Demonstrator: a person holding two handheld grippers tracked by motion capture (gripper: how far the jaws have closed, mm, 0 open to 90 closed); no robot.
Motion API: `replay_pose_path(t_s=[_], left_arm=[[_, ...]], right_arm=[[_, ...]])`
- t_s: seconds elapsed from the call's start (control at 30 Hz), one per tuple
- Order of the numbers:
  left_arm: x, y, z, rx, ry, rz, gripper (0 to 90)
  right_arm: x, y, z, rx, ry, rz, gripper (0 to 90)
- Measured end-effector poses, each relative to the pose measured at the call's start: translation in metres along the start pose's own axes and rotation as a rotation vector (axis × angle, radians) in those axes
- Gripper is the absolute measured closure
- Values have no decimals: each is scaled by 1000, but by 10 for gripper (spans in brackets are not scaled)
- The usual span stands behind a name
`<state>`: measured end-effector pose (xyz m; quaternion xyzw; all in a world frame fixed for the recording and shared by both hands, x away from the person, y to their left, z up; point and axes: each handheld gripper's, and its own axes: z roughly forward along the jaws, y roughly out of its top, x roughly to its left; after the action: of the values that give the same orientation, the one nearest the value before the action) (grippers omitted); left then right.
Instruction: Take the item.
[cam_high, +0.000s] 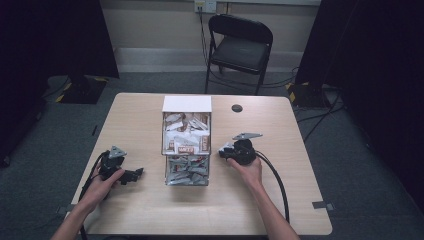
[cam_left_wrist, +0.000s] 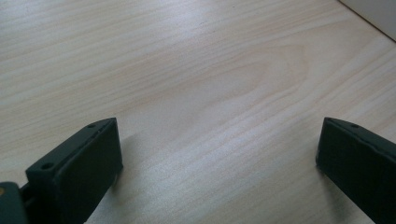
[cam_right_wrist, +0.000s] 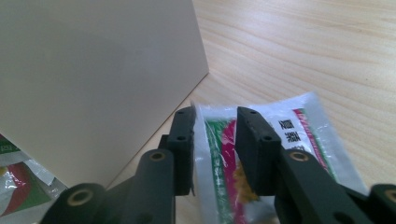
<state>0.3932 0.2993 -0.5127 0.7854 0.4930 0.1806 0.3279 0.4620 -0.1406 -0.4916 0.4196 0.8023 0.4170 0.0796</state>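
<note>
Packet (cam_right_wrist: 224, 158) of clear plastic, printed green, red and yellow with black characters, lies on the bench (cam_high: 260, 200) beside the white wall of the box (cam_right_wrist: 93, 84), pinched between the right gripper (cam_right_wrist: 215, 140) jaws. The box (cam_high: 186, 145) stands mid-bench, heaped with sachets. Left gripper (cam_left_wrist: 217, 154) rests spread wide over bare wood near the left edge, well apart from the box.

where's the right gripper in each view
High view: right gripper sits right of centre, beside the clear box of packets.
Left gripper view: it isn't in this picture.
Right gripper view: bottom centre, its fingers closed on a sachet.
Shared landmark: the light wooden table.
</note>
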Motion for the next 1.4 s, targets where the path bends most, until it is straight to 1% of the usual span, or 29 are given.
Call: replay_pose_path(t_s=[0.1,0.17,0.2,0.27,0.3,0.43,0.57,0.6,0.63,0.7,0.8,0.83,0.9,0.97,1.03,1.07,1.1,1.17,1.2,1.33,1.4], left_arm=[[0,0,0,0,0,0,0],[0,0,0,0,1,0,0],[0,0,0,0,1,0,0],[0,0,0,0,-1,-1,0],[0,0,0,0,1,0,0],[0,0,0,0,-1,-1,0],[0,0,0,0,1,0,0],[0,0,0,0,1,0,0],[0,0,0,0,1,0,0],[0,0,0,0,1,0,0],[0,0,0,0,1,0,0],[0,0,0,0,1,0,0],[0,0,0,0,1,0,0],[0,0,0,0,1,0,0],[0,0,0,0,1,1,0],[0,0,0,0,1,1,0],[0,0,0,0,-2,-1,0],[0,0,0,0,0,0,0],[0,0,0,0,-1,-1,0],[0,0,0,0,1,0,0],[0,0,0,0,1,0,0]], right_arm=[[0,1,-2,-12,0,2,625],[-1,2,-4,-19,-12,4,587],[-1,2,-4,-19,-12,4,587],[-2,2,-6,-21,-25,2,532],[-2,3,-7,-19,-36,5,487],[-4,4,-11,-31,-54,18,383],[-5,5,-16,-34,-70,28,301],[-5,5,-16,-34,-70,28,301],[-6,6,-18,-33,-73,29,296],[-8,6,-25,-40,-83,38,248],[-10,7,-29,-41,-86,42,242],[-11,5,-33,-58,-96,45,226],[-11,4,-35,-62,-103,47,216],[-13,2,-39,-59,-101,60,195],[-15,3,-45,-58,-135,67,170],[-15,3,-45,-58,-135,67,170],[-17,3,-52,-65,-138,74,163],[-17,3,-55,-69,-137,77,163],[-18,3,-60,-76,-140,78,162],[-20,-1,-73,-83,-163,89,166],[-19,-3,-78,-80,-175,91,183]])
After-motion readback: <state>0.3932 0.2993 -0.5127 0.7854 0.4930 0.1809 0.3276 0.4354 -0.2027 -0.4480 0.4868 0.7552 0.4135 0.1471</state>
